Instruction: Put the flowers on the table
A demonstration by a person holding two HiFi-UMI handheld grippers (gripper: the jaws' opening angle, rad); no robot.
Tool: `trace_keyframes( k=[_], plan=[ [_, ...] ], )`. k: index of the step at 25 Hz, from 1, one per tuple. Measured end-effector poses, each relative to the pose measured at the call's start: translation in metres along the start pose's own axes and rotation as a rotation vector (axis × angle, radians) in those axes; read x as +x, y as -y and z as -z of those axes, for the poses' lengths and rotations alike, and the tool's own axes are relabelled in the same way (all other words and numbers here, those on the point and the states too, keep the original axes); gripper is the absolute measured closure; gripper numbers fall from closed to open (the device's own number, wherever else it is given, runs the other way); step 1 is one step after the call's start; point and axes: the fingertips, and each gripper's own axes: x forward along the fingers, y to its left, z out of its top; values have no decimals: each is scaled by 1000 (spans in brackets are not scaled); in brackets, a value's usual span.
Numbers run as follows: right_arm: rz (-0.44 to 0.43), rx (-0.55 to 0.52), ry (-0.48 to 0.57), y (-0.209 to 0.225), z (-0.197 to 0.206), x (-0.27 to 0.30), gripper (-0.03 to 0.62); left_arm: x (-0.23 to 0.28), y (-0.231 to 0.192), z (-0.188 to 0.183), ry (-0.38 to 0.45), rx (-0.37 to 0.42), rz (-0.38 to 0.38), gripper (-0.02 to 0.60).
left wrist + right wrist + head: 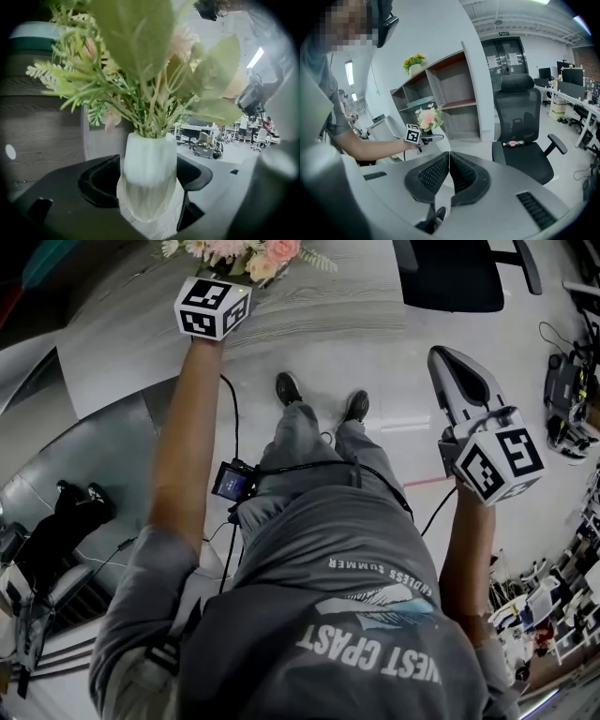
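A white faceted vase (149,176) holds pink and cream flowers (140,65) with green leaves. My left gripper (150,187) is shut on the vase, one black jaw against each side. The vase's base rests on or just above the pale wood-grain table (165,227). From the head view the flowers (246,253) sit over the table (309,306) at the top, beyond the left gripper (214,307). My right gripper (461,382) is held out over the floor at the right, shut with nothing in it. The right gripper view shows its jaws (449,161) meeting, and the flowers (428,117) far off.
A black office chair (526,123) stands to the right of the table, with a small bottle on its seat. An open shelf unit (440,89) behind carries a pot of yellow flowers (414,61). A black bag (56,531) and cables lie on the floor at the left.
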Motion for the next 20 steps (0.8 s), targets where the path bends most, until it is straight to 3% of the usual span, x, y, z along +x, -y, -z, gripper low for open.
trace_keyframes(
  k=[13, 20],
  plan=[
    [-26, -31, 50, -1, -30, 2, 568, -40, 2, -20, -46, 90, -27, 227],
    [-39, -55, 69, -6, -37, 5, 567, -62, -2, -19, -40, 75, -57, 236]
  ],
)
